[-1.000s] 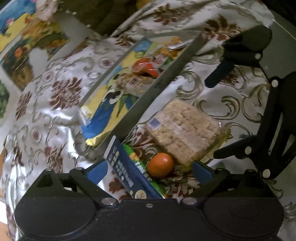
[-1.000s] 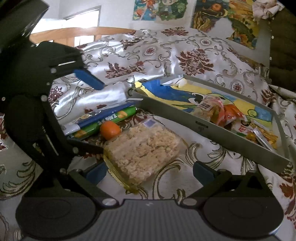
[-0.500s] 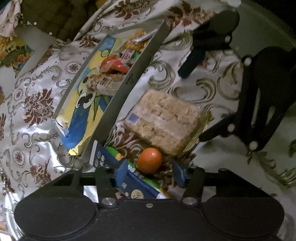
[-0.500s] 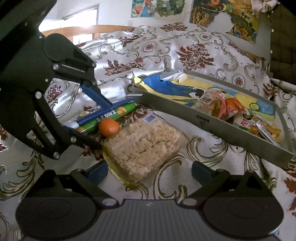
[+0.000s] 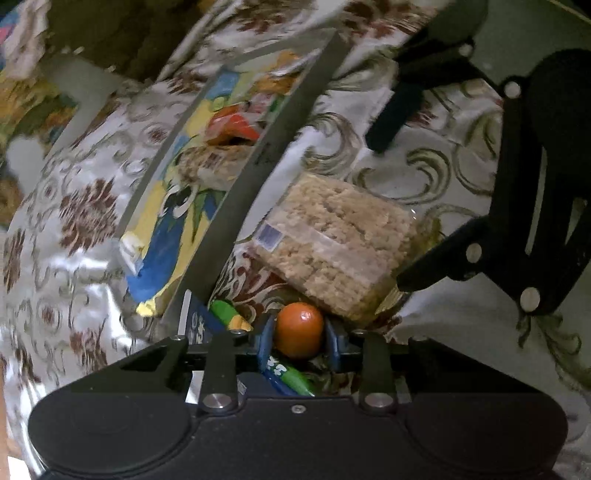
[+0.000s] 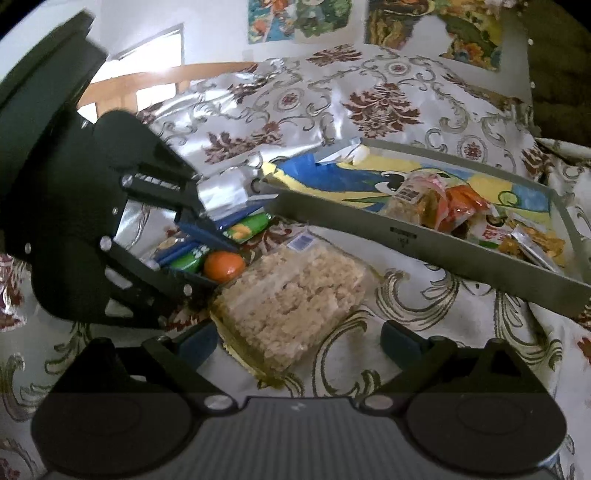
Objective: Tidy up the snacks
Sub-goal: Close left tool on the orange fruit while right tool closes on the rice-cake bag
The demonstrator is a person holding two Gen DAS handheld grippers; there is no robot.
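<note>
My left gripper [image 5: 298,336] is shut on a small orange ball-shaped snack [image 5: 298,335], which also shows in the right wrist view [image 6: 223,265]. It lies on the patterned cloth beside a clear pack of puffed rice cakes [image 5: 332,251] [image 6: 291,299] and blue and green stick packs [image 5: 225,317] [image 6: 207,251]. My right gripper [image 6: 299,338] is open around the near end of the rice cake pack. A grey tray [image 6: 406,236] [image 5: 280,125] with a cartoon lining holds several wrapped snacks.
The patterned satin cloth [image 6: 332,96] covers the whole surface. A crinkled silver wrapper [image 6: 221,192] lies by the tray's left end. Posters [image 6: 436,26] hang on the wall behind. A wooden rail [image 6: 147,81] is at the back left.
My left gripper has moved forward over the orange snack and its fingers have closed from wide open onto it. My right gripper has stayed open by the rice cake pack.
</note>
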